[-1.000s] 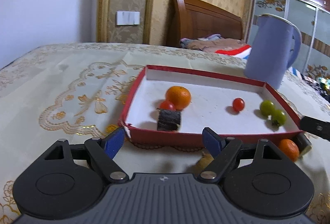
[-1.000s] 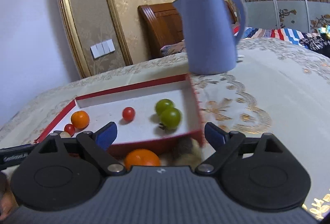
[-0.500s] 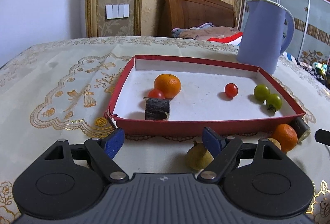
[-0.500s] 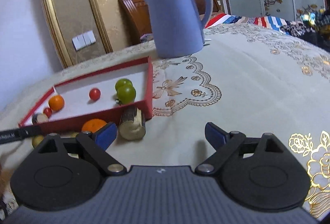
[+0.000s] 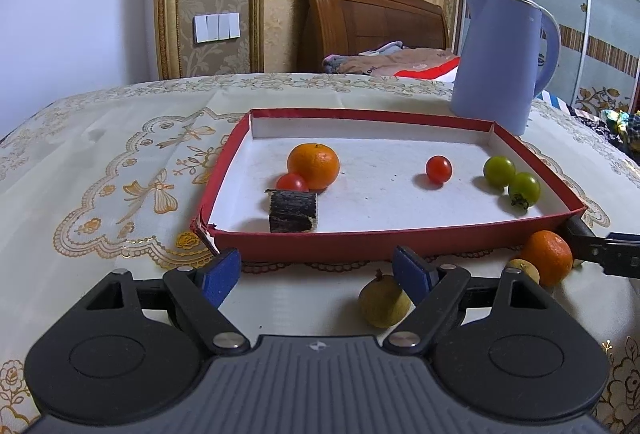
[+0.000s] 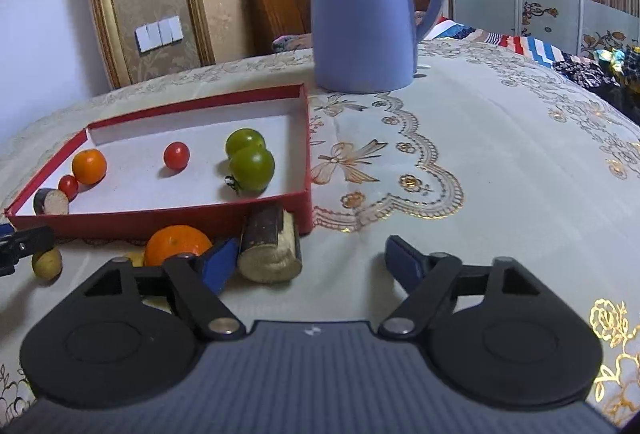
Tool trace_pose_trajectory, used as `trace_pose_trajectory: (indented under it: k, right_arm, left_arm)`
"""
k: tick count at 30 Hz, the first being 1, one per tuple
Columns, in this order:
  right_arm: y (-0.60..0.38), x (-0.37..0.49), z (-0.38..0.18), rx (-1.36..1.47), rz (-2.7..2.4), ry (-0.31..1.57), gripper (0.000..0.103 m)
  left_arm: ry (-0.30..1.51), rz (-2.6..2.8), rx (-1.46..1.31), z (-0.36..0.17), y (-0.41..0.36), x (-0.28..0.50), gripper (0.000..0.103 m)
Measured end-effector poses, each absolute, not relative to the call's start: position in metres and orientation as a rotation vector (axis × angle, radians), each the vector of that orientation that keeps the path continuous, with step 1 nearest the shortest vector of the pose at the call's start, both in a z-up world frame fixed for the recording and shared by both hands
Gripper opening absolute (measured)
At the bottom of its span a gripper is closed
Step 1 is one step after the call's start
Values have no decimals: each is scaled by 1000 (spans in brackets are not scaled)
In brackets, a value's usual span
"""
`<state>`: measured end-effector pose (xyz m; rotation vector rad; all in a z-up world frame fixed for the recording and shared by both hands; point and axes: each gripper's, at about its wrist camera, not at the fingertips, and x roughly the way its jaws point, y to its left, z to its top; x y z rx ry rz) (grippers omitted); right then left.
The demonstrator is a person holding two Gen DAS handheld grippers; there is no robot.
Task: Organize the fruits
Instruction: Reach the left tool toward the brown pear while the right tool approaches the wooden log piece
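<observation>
Left gripper [image 5: 318, 272]: jaws spread wide, holding nothing, low over the table [image 5: 120, 162] before the tray's near wall.
Right gripper [image 6: 308, 260]: jaws apart, nothing between them, off the tray's near right corner.
Tray [image 5: 360, 246]: red, white inside, mid-table.
In tray: orange [image 5: 313, 166] touching a red tomato [image 5: 292, 183], dark-skinned piece [image 5: 293, 212] by the near wall; second red tomato [image 5: 438, 169] mid-tray; two green tomatoes [image 5: 499, 172], [image 5: 524, 188] touching at the right side.
Outside tray: yellow fruit [image 5: 382, 302] by the left gripper's right finger; second orange [image 6: 176, 244] and cut log piece [image 6: 272, 248] against the near wall, at the right gripper's left finger.
Kettle [image 6: 364, 6]: blue, beyond the tray's far right corner.
</observation>
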<state>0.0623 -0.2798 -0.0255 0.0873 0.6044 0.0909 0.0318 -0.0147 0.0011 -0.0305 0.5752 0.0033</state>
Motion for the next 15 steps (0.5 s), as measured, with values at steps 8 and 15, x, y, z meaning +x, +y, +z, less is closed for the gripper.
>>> trace_pose_trajectory:
  k: [8, 15]
  right_arm:
    - [-274, 68, -28, 62, 85, 616, 72]
    - [-275, 64, -27, 59, 94, 609, 60]
  left_arm:
    - [576, -24, -1, 1, -20, 29, 83]
    - [568, -33, -1, 2, -21, 28, 83]
